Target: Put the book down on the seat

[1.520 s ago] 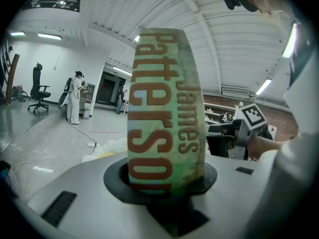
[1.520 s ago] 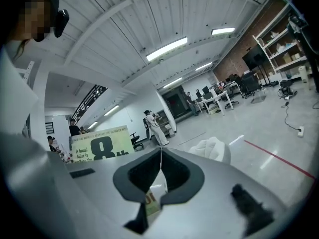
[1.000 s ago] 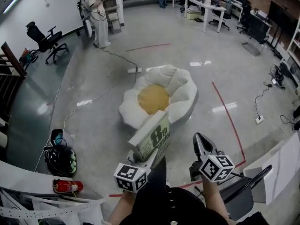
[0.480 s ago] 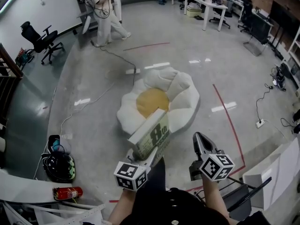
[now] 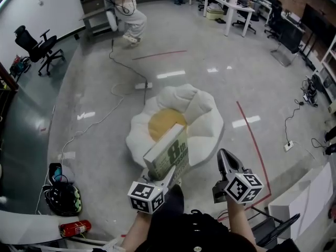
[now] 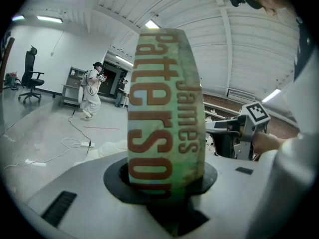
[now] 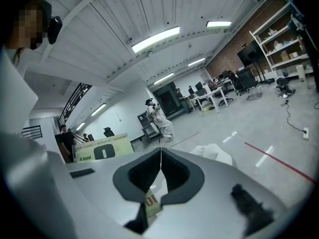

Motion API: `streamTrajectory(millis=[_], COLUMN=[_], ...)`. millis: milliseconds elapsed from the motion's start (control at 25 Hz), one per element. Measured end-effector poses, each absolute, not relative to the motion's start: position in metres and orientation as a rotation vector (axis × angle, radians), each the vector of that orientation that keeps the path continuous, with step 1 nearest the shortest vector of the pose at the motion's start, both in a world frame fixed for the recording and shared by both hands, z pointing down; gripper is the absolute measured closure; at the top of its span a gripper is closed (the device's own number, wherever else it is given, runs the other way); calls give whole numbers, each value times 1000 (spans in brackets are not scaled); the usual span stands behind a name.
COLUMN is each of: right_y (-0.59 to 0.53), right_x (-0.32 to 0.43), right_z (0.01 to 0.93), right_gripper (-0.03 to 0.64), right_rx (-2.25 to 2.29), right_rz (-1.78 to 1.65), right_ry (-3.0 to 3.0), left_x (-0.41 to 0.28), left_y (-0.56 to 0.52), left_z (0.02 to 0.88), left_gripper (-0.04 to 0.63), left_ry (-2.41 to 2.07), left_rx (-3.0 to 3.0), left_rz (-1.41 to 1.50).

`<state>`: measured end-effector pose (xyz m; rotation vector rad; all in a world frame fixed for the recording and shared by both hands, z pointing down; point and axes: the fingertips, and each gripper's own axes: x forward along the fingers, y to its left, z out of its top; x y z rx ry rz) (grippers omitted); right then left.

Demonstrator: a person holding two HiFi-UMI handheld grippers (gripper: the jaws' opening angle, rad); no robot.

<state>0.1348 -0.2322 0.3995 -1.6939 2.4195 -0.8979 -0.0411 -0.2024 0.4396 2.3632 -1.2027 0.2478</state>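
Note:
A green paperback book [image 5: 170, 156] with large brown lettering stands tilted in my left gripper [image 5: 167, 176], which is shut on its lower end. In the left gripper view the book's spine [image 6: 167, 113] rises straight out of the jaws and fills the middle. The seat [image 5: 205, 117] is a white egg-shaped beanbag with a yellow centre on the floor, just beyond and below the book. My right gripper [image 5: 224, 157] is held in the air to the right of the book, shut with nothing in it; its jaws meet in a thin line [image 7: 160, 168].
A person in white [image 5: 126, 9] moves at the far back, with a cable [image 5: 119, 70] running to a power strip [image 5: 143, 86]. A helmet [image 5: 62, 198] and a fire extinguisher [image 5: 73, 228] lie at lower left. Red floor tape [image 5: 252, 135] runs on the right. Desks [image 5: 231, 4] stand at the back.
The seat has slid a little lower and leftward in the head view. The person in white has stepped to the right at the back. Both grippers and the book keep their places.

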Motion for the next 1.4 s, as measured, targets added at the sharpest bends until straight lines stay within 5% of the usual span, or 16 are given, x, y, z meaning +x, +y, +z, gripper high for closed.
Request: streamTrajectory(millis=[1400], right_y=[-493], right_x=[124], right_z=[515], right_gripper=[604], right_rx=[-1644], right_rz=[-1212], right_ry=[2361], left_x=[-23], left_y=[-486], left_z=[541], left_gripper=[433], left_ry=[-1170], left_rx=[2383], left_rz=[443])
